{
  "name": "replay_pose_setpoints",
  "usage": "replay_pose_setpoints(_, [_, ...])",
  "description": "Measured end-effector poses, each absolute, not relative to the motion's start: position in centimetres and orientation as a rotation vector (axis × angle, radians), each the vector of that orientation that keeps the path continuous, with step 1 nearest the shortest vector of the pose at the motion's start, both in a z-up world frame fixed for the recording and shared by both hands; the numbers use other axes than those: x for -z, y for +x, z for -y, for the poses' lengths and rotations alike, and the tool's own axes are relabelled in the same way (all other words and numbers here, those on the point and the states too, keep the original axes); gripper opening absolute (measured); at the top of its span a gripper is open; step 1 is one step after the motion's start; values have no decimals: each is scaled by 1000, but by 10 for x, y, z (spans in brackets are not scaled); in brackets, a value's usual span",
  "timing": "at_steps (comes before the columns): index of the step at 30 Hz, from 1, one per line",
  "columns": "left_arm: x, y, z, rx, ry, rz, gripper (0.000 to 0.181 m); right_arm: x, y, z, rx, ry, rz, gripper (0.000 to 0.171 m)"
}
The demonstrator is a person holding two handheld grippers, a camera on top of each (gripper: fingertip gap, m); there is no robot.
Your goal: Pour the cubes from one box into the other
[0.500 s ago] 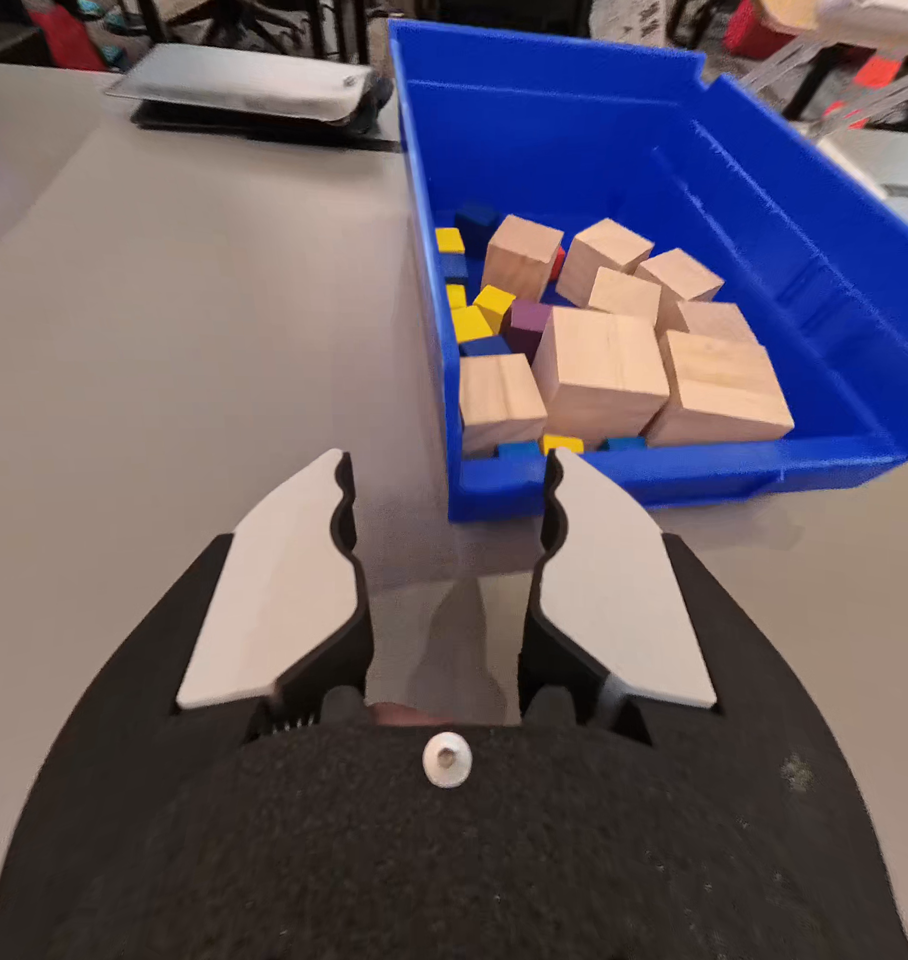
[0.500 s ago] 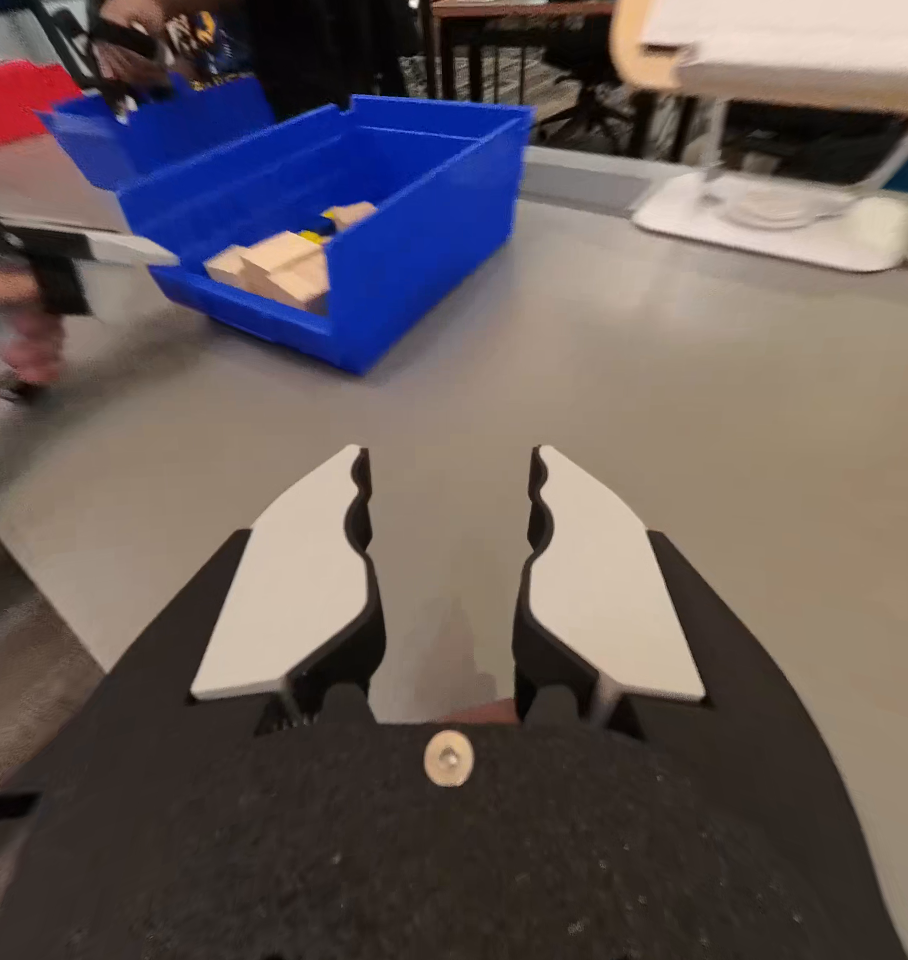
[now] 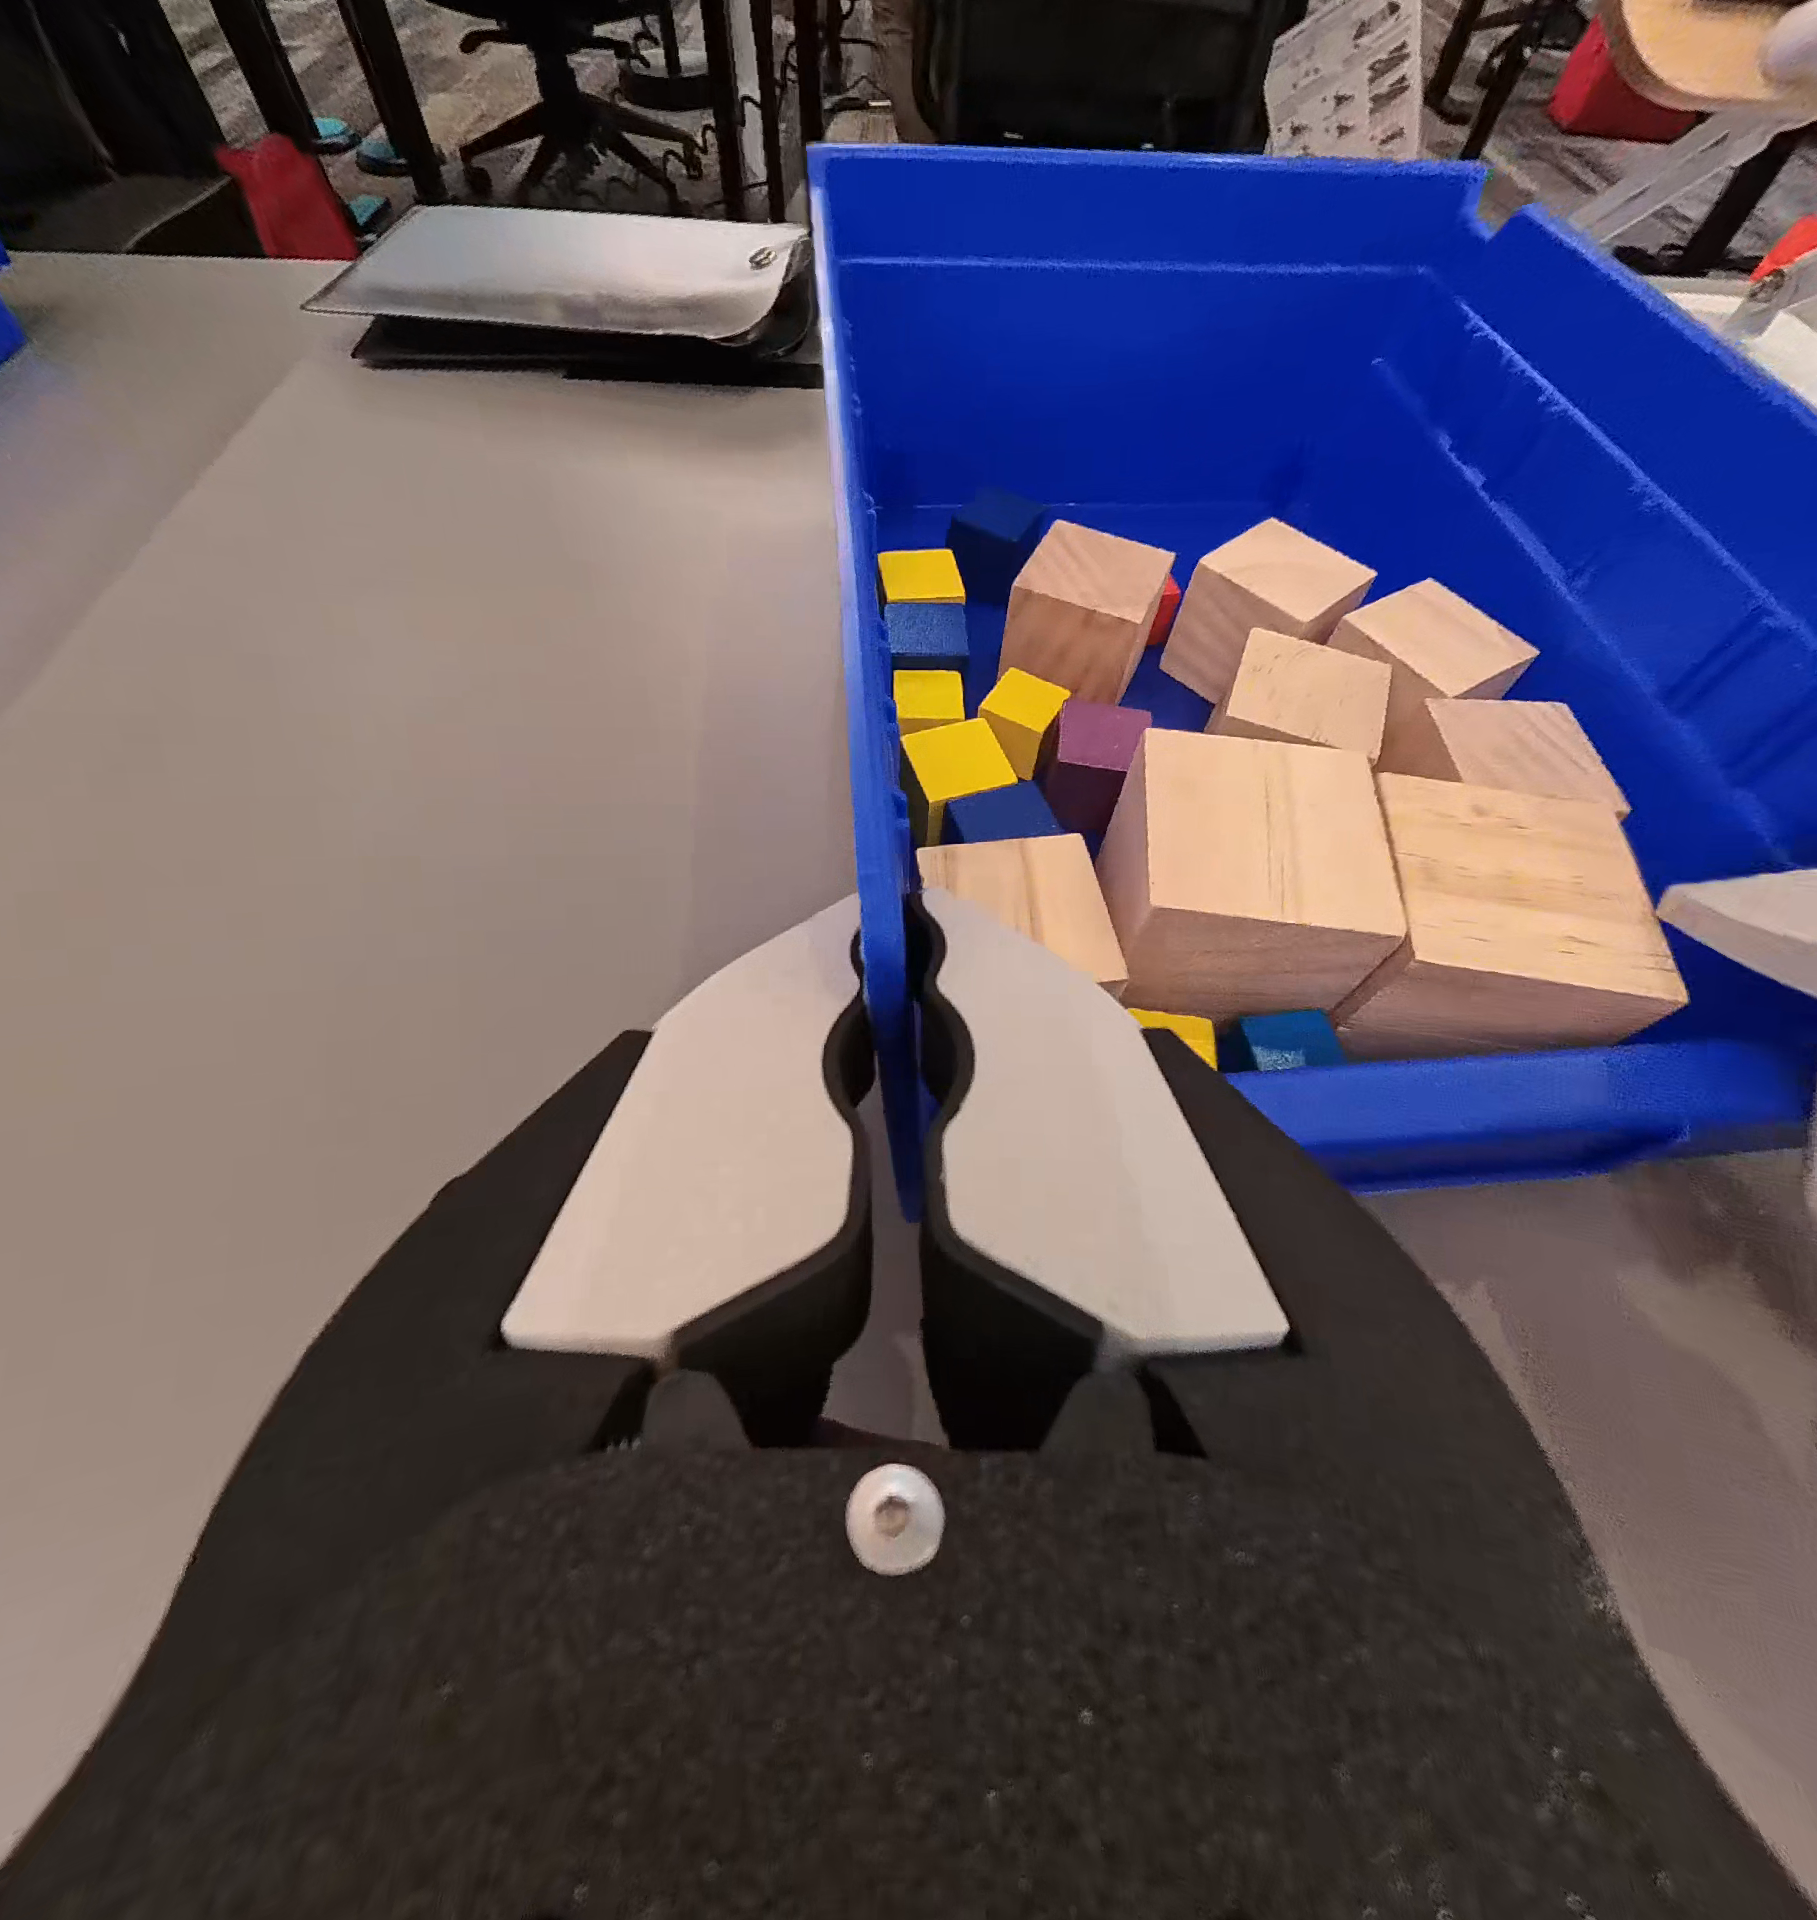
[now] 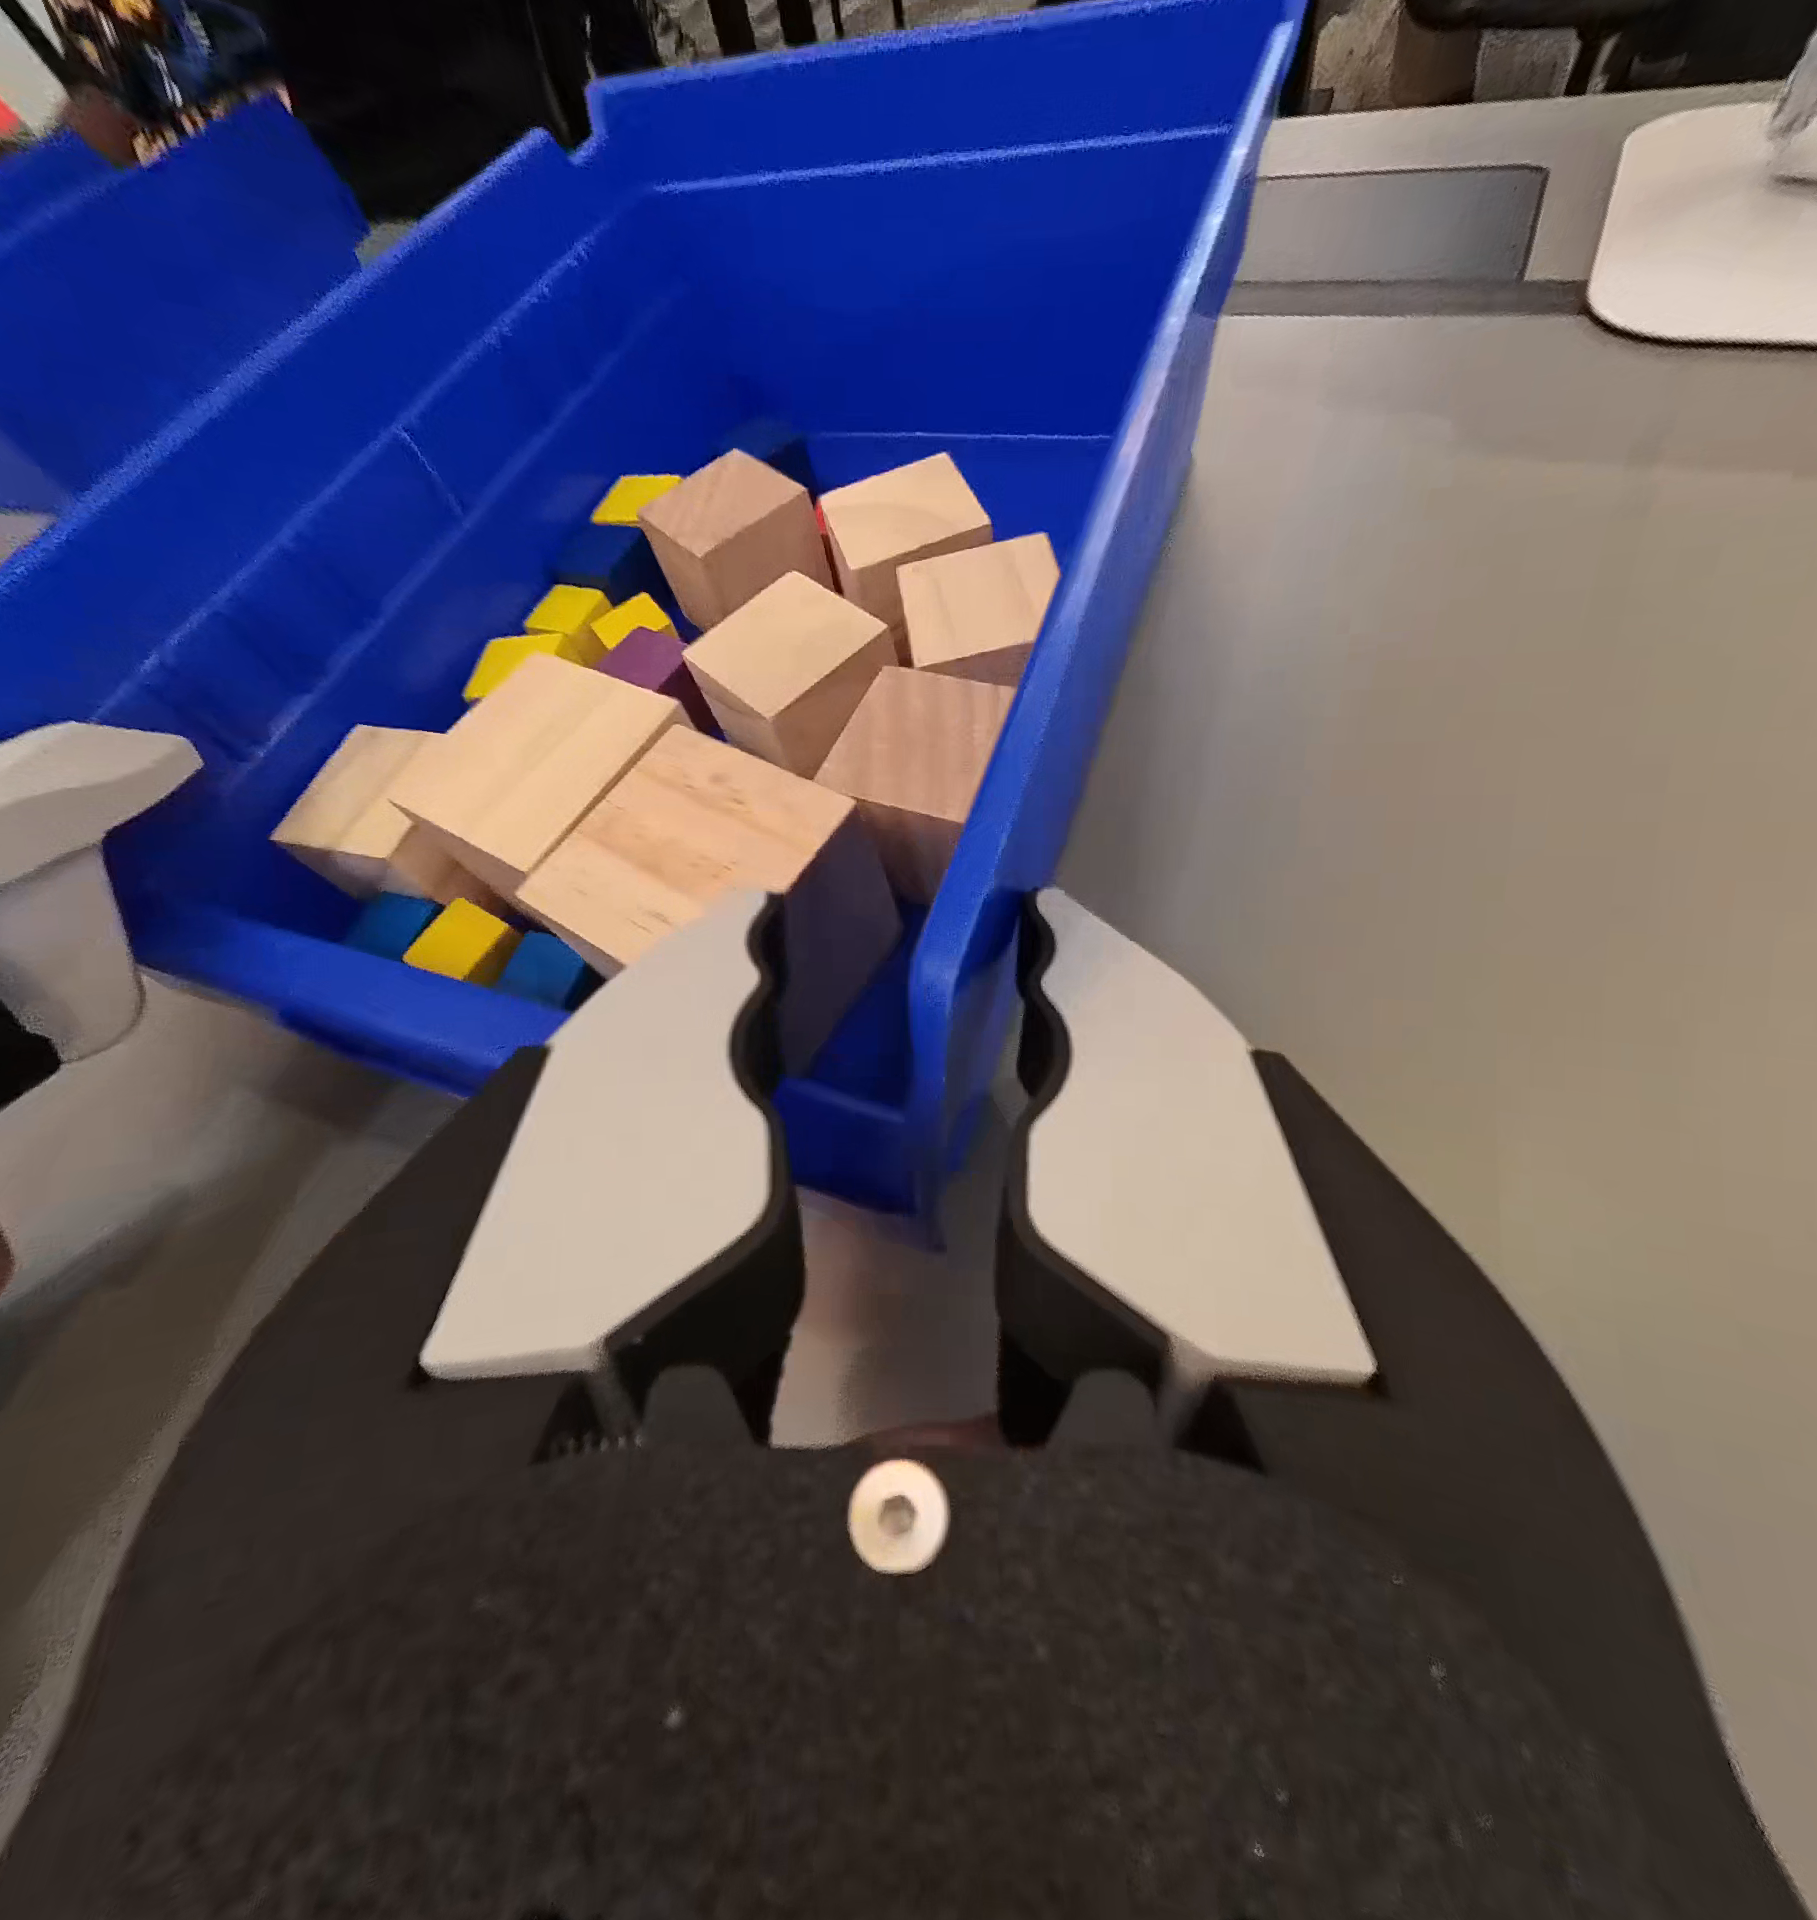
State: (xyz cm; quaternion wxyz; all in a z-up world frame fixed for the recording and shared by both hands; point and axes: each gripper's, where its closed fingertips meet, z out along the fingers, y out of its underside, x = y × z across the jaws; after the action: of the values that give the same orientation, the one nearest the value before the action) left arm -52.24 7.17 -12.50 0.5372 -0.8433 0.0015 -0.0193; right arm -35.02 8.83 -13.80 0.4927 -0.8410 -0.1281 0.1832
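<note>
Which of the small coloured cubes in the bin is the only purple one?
The purple cube, mid-bin, touching the big wooden cube. The other small cubes are yellow, blue or red.

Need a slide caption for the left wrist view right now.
Left hand-held gripper shut on the blue box wall, wooden and coloured cubes inside.

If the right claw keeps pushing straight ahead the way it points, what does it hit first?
The right claw already straddles the blue plastic bin's right side wall, so that wall slides deeper between its fingers. The inner finger would probably meet the large pale wooden cube first; depth is unclear.
</note>
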Motion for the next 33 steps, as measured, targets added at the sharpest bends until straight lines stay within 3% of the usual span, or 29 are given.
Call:
replay_pose_setpoints(2, [123,-520,-70,15,-2007,18,2,131,-334,-94,-389,-2012,286,11])
replay_pose_setpoints(6, [103,-488,-65,-65,-1997,-80,4,122,-302,-105,-332,-2025,286,2])
replay_pose_setpoints(14, [38,-384,-77,29,-1971,-143,4,37,-194,-102,-162,-1979,265,2])
replay_pose_setpoints(23, [-38,-181,-69,223,-1879,-304,4,-51,9,-54,61,-1959,108,2])
replay_pose_setpoints(28, [-45,-51,-53,369,-1895,-424,4,-66,135,-12,204,-2024,15,2])
replay_pose_setpoints(33, [-18,73,-24,552,-1954,-511,5,-68,248,32,400,-2135,-14,3])
